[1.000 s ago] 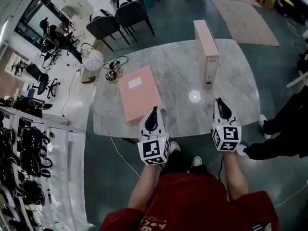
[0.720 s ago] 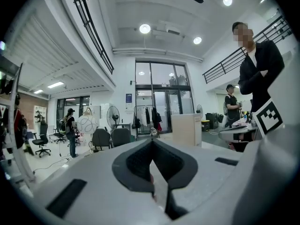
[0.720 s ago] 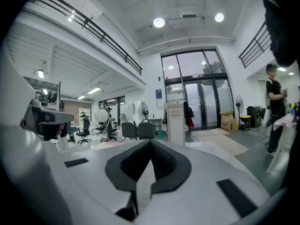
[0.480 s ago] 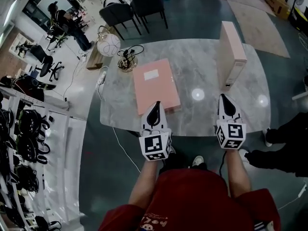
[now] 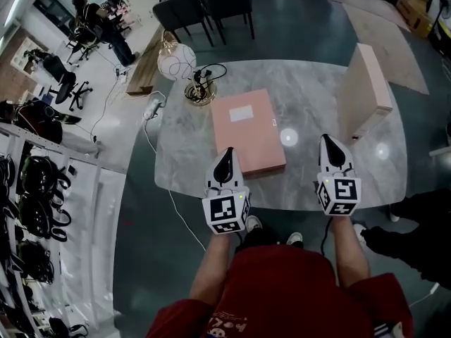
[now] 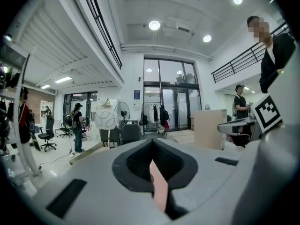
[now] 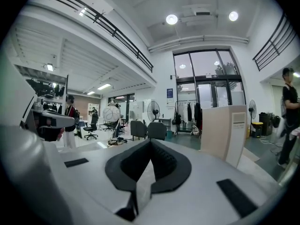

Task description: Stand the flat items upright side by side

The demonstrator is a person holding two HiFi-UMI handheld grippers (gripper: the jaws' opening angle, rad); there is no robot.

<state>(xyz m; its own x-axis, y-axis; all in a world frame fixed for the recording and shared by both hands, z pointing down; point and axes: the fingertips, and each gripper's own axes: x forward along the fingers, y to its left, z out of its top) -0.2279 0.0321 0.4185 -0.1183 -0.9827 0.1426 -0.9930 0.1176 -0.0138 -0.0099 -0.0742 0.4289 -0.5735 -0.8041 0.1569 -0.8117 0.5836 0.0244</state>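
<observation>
A pink flat box file [image 5: 248, 132] lies flat on the marble table [image 5: 183, 146], its near edge close to the table's front. A second pink file [image 5: 366, 90] stands upright at the table's right side; it also shows in the right gripper view [image 7: 224, 130] and in the left gripper view [image 6: 207, 128]. My left gripper [image 5: 227, 152] is shut and empty, its tip over the lying file's near left corner; pink shows through the slit behind its tips [image 6: 151, 144]. My right gripper [image 5: 328, 141] is shut and empty [image 7: 150, 142], over bare table to the right of the lying file and nearer me than the upright one.
A white wire ball lamp [image 5: 176, 62] and a coil of cables [image 5: 203, 90] sit at the table's far left corner. Dark chairs [image 5: 204, 5] stand behind the table. A person's dark legs [image 5: 416, 238] are at the right. Racks [image 5: 28, 217] line the left wall.
Both grippers have shifted left along the table's front edge together. The lying file, earlier ahead and left of the left gripper, now sits between the two grippers.
</observation>
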